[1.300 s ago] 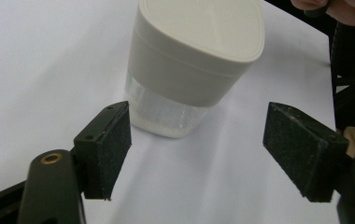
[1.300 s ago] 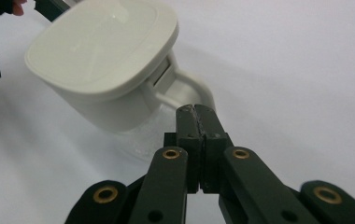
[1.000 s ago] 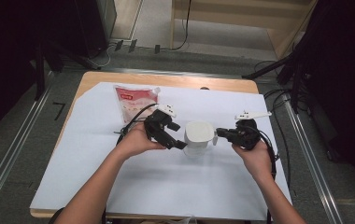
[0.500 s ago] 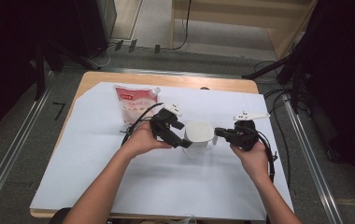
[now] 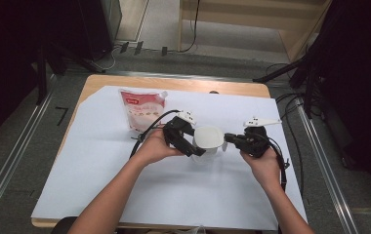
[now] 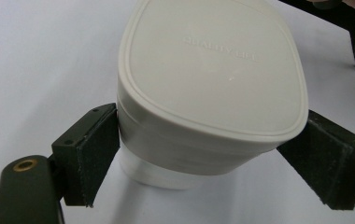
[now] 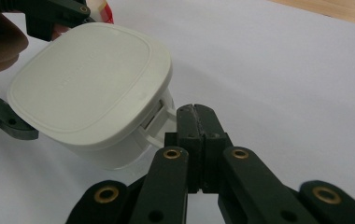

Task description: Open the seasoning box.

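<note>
A white rounded-square container (image 5: 208,138) with a fitted lid (image 6: 213,70) sits tilted at the middle of the white sheet. My left gripper (image 5: 199,142) comes in from its left, and in the left gripper view (image 6: 210,158) its two black pads (image 6: 91,154) press on opposite sides of the container just under the lid rim. My right gripper (image 5: 227,139) reaches in from the right. In the right gripper view (image 7: 196,116) its pads are shut flat together, right beside the container's small white side latch (image 7: 159,128). Nothing shows between them.
A red-and-white pouch (image 5: 142,109) lies flat at the back left of the white sheet (image 5: 100,170), which covers a wooden table (image 5: 174,84). Black cables trail from both grippers. Metal rails run along the floor on either side of the table.
The left hand has edged slightly toward the right with the container in its grip. The right hand has stayed where it was.
</note>
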{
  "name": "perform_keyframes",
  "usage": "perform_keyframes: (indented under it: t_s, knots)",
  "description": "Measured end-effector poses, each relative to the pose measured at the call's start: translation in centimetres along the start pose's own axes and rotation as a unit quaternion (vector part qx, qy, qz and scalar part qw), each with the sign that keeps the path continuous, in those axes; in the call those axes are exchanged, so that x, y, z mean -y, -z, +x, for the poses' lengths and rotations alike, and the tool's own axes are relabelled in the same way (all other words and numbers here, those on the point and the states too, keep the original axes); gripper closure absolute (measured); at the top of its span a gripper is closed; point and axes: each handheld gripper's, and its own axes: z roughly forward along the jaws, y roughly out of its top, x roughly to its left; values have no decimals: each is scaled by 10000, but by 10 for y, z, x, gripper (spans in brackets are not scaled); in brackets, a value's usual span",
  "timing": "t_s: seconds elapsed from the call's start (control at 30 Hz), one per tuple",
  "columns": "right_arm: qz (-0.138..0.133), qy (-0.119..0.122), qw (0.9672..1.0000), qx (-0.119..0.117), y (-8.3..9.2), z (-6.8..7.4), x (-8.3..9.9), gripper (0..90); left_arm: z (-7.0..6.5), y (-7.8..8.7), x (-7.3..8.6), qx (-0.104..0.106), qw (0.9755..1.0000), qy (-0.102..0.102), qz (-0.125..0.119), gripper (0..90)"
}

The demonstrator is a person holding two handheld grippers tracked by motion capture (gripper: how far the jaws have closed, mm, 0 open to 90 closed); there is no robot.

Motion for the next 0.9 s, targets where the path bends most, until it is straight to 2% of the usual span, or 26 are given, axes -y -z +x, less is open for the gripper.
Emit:
perform_keyframes:
  t_s: [0.3,0.4,0.7,0.77,0.9]
  knots:
    - [-8,-11,10000,24,0,1,0,900,-2,1,-4,-71,9999,-96,122,155]
    - [-9,-9,10000,35,0,2,0,900,-5,2,-5,-180,9996,-171,159,161]
    - [-24,67,10000,56,0,2,0,900,-7,4,-8,-238,9993,-160,236,164]
    - [-10,54,10000,79,0,3,0,900,-5,9,-8,-128,9999,-67,25,178]
    - [-3,73,9999,92,0,5,0,900,-8,10,-10,-237,9995,-169,109,191]
